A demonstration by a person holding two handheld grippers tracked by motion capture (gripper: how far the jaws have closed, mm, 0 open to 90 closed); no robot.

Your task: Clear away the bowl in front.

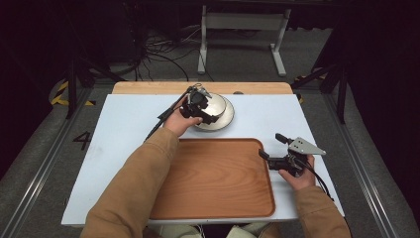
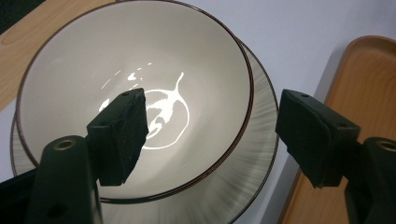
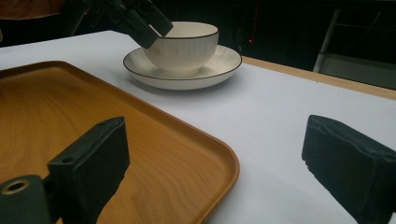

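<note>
Bowl (image 3: 183, 45) on saucer (image 3: 182, 71), white tabletop (image 1: 129, 124), dark room; both grippers (image 1: 202, 110) (image 1: 272, 147) released.

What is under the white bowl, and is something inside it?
The bowl stands on a white plate. Inside, only one jaw of the left gripper; the plate's middle is covered.

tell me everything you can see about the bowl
The bowl is glossy cream, ceramic-looking, with a thin dark rim and faint ribbing outside. It is empty, upright, and sits on a matching saucer on the white table beyond the wooden tray. The left gripper straddles its rim, jaws open, one inside, one outside.
</note>
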